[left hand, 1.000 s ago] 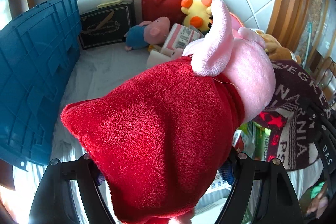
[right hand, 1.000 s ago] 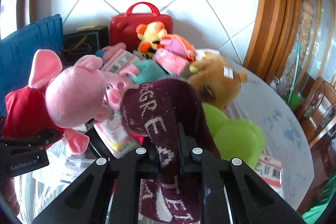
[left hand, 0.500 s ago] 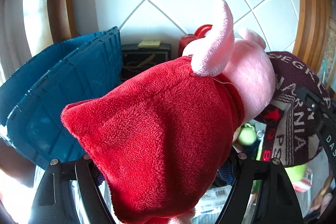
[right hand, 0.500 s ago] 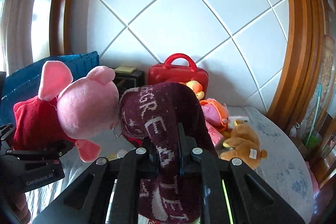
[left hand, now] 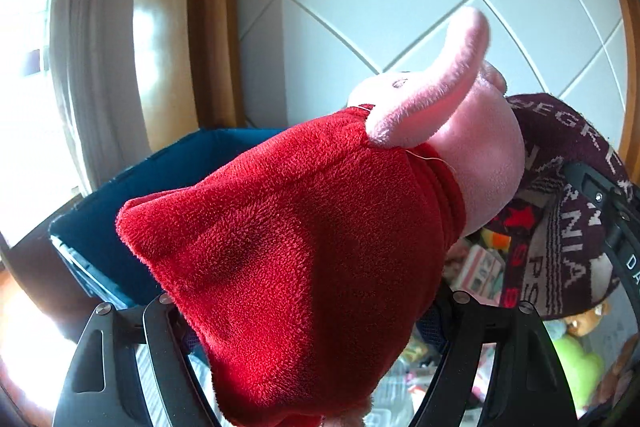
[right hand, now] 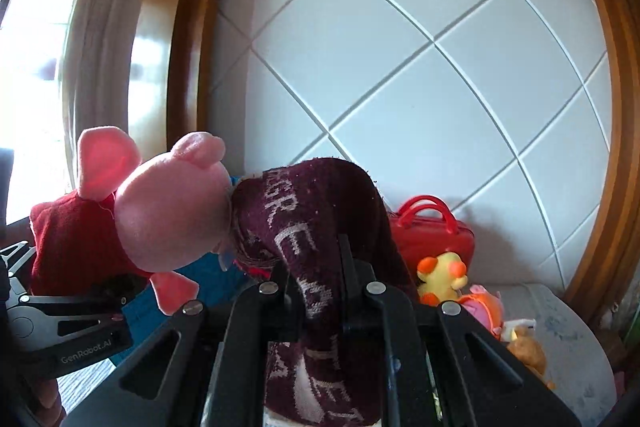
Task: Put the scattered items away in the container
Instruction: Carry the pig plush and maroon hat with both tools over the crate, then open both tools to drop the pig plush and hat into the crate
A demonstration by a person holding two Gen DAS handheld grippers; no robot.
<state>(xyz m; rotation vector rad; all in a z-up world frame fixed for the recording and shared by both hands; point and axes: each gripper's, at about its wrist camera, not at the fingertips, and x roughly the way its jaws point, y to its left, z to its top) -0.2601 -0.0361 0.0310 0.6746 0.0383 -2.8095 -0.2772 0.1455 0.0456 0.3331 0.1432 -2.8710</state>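
A pink pig plush [left hand: 304, 235] in a red dress fills the left wrist view, and my left gripper [left hand: 312, 347] is shut on its red body, jaws wide around it. The right wrist view shows the pig [right hand: 160, 219] held in the air, its head touching a maroon knitted scarf [right hand: 320, 211] with white letters. My right gripper [right hand: 316, 279] is shut on that scarf, which drapes over the fingers. The blue crate [left hand: 168, 179] stands behind and below the pig, with its inside hidden.
On the cloth-covered table [right hand: 568, 339] by the tiled wall stand a red case [right hand: 432, 239], a yellow duck plush [right hand: 440, 275], an orange-pink plush [right hand: 484, 307] and a brown bear [right hand: 528, 351]. A green plush [left hand: 576, 363] lies lower right. A curtained window is at the left.
Both grippers have risen with the pig and the scarf and tilted upward. The table items and the blue crate have dropped lower in view; wall and window now fill the frames.
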